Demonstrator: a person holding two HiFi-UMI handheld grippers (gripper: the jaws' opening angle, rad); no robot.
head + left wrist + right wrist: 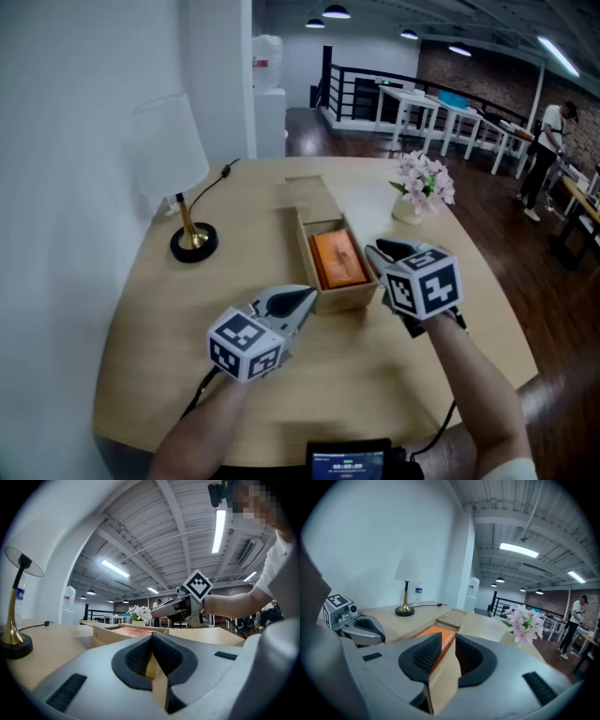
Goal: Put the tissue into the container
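An open wooden box (349, 298) lies mid-table, and an orange tissue pack (337, 260) lies flat inside it. The box's lid (312, 197) rests against its far end. My right gripper (373, 249) is at the box's right wall, level with the pack. Its jaws stand a narrow gap apart (449, 639), and the orange pack (440, 632) and the wall show through the gap. I see nothing pinched between them. My left gripper (309, 295) is at the box's near left corner, shut and empty (152, 637). The left gripper view shows the box (110, 634) just ahead.
A lamp (192, 239) with a white shade stands at the left by the wall, and its cable runs along the table's back. A pot of pink flowers (424, 187) stands right of the lid. The round table's edge (506, 319) curves close on the right.
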